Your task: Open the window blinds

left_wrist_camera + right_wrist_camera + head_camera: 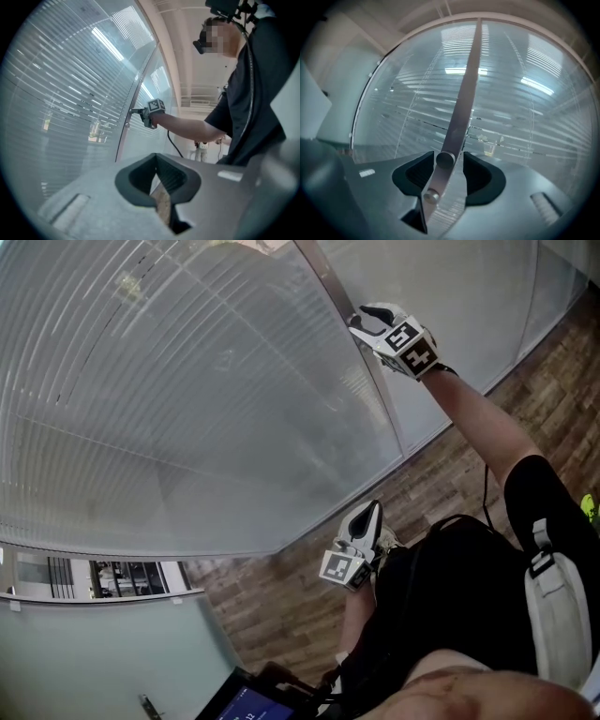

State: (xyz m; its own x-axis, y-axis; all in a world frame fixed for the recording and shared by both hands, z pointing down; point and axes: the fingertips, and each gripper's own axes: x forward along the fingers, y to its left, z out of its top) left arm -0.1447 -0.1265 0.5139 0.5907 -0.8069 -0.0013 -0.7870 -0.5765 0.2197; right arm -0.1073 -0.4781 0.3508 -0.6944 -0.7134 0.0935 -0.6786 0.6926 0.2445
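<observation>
Slatted blinds (187,381) hang shut behind a curved glass wall. A metal post (352,343) divides the panes. In the right gripper view two round knobs sit on that post (464,93). The upper knob (444,160) lies between the jaws of my right gripper (449,157), with a narrow gap on each side, so the pads do not press it. The lower knob (431,195) is nearer the camera. My right gripper (361,320) is raised to the post at arm's length. My left gripper (370,517) hangs low by the person's body, its tips together and nothing in them (156,159).
Wood-pattern floor (281,606) runs along the foot of the glass wall. A frosted glass panel (94,652) stands at the lower left, with a lit screen (248,704) beside it. The person's torso fills the lower right, and a thin cable (486,488) hangs from the raised arm.
</observation>
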